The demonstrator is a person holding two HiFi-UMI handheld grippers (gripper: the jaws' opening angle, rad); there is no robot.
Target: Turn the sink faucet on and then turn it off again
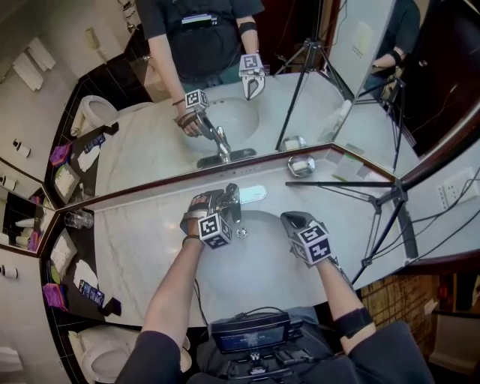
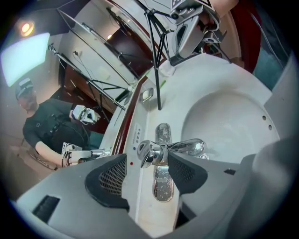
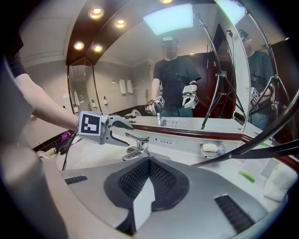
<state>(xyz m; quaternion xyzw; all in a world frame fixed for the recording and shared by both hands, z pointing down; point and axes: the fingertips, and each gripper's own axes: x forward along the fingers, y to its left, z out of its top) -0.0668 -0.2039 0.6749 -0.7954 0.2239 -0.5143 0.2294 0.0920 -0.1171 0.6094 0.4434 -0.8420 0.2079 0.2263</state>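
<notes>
Faucet [image 2: 161, 151] at back of sink [image 1: 259, 262], left hand-held gripper [image 2: 149, 162] straddling its lever [image 2: 145, 154].
Faucet sits on the bench [image 1: 150, 247] against the mirror [image 1: 150, 142], spout pointing out over the sink. Left jaws wide, not clamped. Right hand-held gripper [image 3: 149, 163] pinched closed, empty, near the sink's right rim. Tripod [image 1: 379, 206] and soap dish [image 3: 211, 148] stand to the right.

Beyond the right jaws a wide mirror [image 3: 135, 88] rises under round ceiling lights [image 3: 96, 11]. A pale marble tabletop [image 1: 142, 255] spreads beneath both jaws, a toilet [image 1: 101, 364] off to their left.
</notes>
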